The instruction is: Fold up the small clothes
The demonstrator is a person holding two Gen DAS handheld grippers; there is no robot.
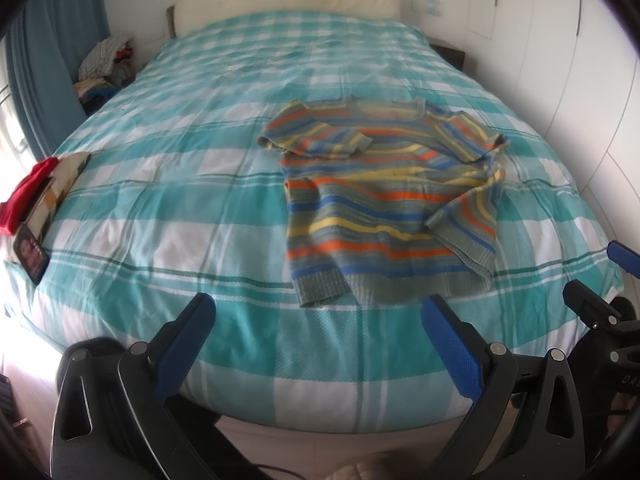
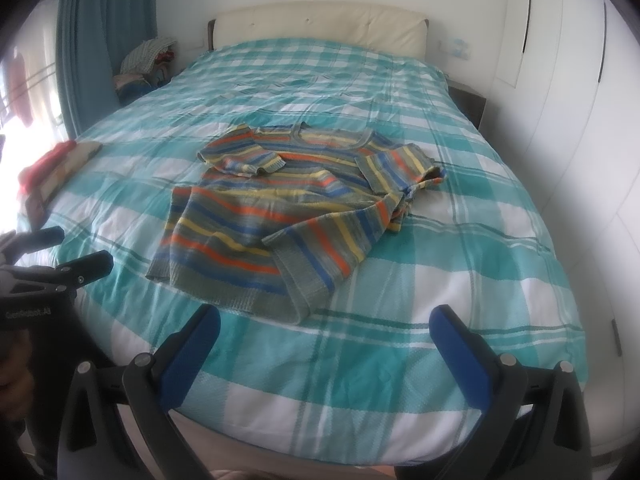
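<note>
Blue-padded fingers of the left hand-held gripper stand wide apart with nothing between them, poised over the foot of the bed. The right hand-held gripper is likewise spread and holds nothing. Just beyond both, on the teal-and-white checked cover, lies the striped sweater, ahead and right of the left hand-held gripper, ahead and slightly left of the right one. Its hem is nearest, both sleeves are folded in across the body, and the neckline points away. Farther off to the left, red clothing sits at the bed's edge; a cream headboard lies farthest.
</note>
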